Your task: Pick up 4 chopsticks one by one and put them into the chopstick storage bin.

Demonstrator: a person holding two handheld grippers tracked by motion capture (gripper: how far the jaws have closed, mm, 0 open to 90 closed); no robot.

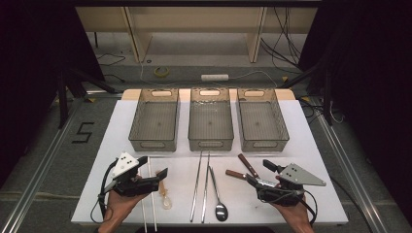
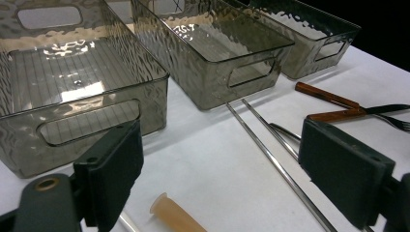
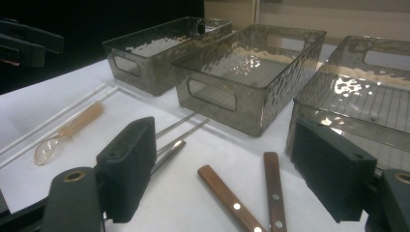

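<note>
While the three bins [image 1: 210, 119] sit empty, your left gripper [image 1: 151, 167] and right gripper [image 1: 260, 174] gape wide, holding nothing; all cutlery [image 1: 206, 182] remains unsorted.

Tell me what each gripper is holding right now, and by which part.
Nothing is held. The left gripper stands open above the clear plastic spoon; the right gripper stands open over the two wooden-handled utensils.

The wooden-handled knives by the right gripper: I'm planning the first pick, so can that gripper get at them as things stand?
Probably yes. The right gripper hovers with jaws open just beside the two wooden-handled knives, which lie flat on the table with nothing on top of them.
</note>
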